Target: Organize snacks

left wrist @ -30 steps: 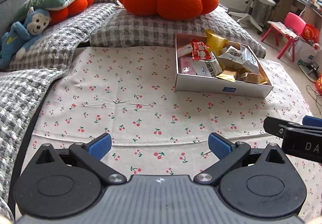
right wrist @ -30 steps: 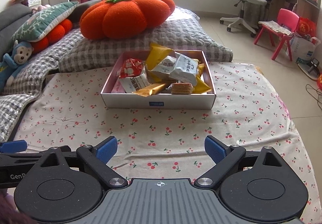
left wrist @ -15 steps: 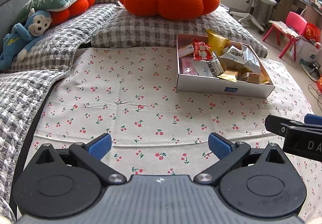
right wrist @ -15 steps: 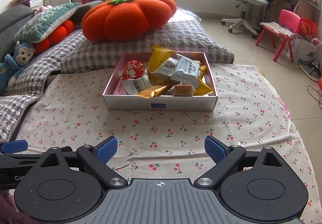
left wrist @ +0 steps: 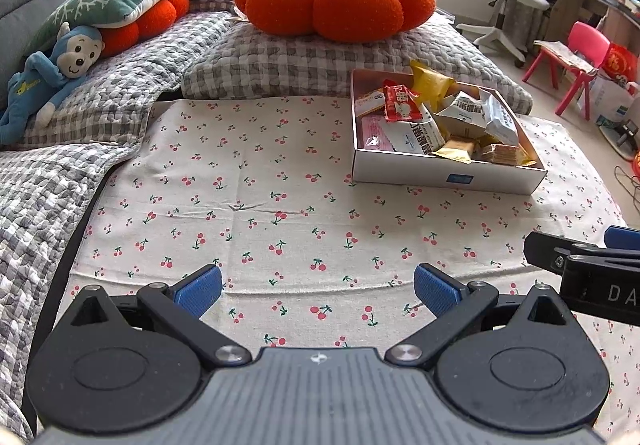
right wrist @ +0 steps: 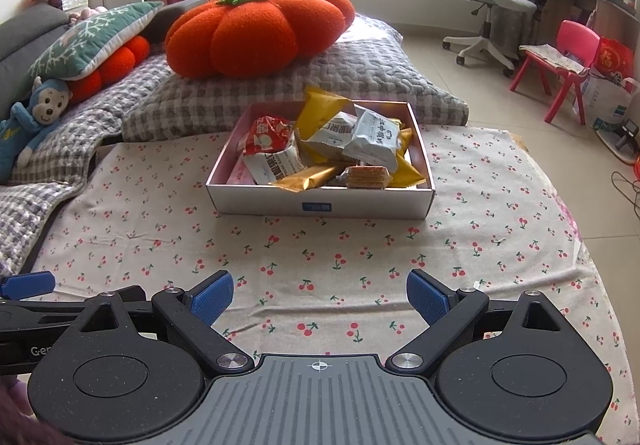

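My left tool (left wrist: 318, 291) hangs wide open and empty over the cherry-print cloth (left wrist: 256, 205), with bare cloth stretching ahead to the grey checked blanket (left wrist: 36, 181) along its left edge. My right tool (right wrist: 319, 295) is just beside it, also spread wide with nothing between its pads. The white box (right wrist: 320, 202) of snacks (right wrist: 328, 149) sits ahead of the right tool, near the far edge by the checked pillow (right wrist: 360, 81). Right of the box the cloth ends at the tiled floor (right wrist: 520, 113).
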Motion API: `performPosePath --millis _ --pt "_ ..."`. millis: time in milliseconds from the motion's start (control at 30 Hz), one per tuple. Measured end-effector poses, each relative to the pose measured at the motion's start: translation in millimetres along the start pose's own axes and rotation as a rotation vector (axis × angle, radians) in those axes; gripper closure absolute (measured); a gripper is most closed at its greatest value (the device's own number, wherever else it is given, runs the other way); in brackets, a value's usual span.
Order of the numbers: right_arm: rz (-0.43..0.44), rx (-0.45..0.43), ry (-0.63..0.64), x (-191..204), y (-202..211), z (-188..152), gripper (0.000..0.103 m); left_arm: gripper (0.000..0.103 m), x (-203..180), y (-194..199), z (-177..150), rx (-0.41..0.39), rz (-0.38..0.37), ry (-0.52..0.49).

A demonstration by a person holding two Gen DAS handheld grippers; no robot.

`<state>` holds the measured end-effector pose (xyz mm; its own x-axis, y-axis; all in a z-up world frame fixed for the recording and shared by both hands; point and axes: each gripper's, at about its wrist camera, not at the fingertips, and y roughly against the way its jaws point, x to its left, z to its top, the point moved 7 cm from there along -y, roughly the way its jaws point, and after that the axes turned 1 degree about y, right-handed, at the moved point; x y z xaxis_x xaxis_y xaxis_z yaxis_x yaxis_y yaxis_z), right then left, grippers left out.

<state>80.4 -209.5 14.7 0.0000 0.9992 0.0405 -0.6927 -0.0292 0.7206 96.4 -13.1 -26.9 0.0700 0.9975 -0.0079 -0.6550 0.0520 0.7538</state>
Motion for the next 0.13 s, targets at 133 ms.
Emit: performPosePath --millis 133 --pt "-0.002 0.001 -0.002 -0.1 -0.1 -0.5 0.008 0.0 0.0 0.4 0.4 -0.005 0.002 -0.003"
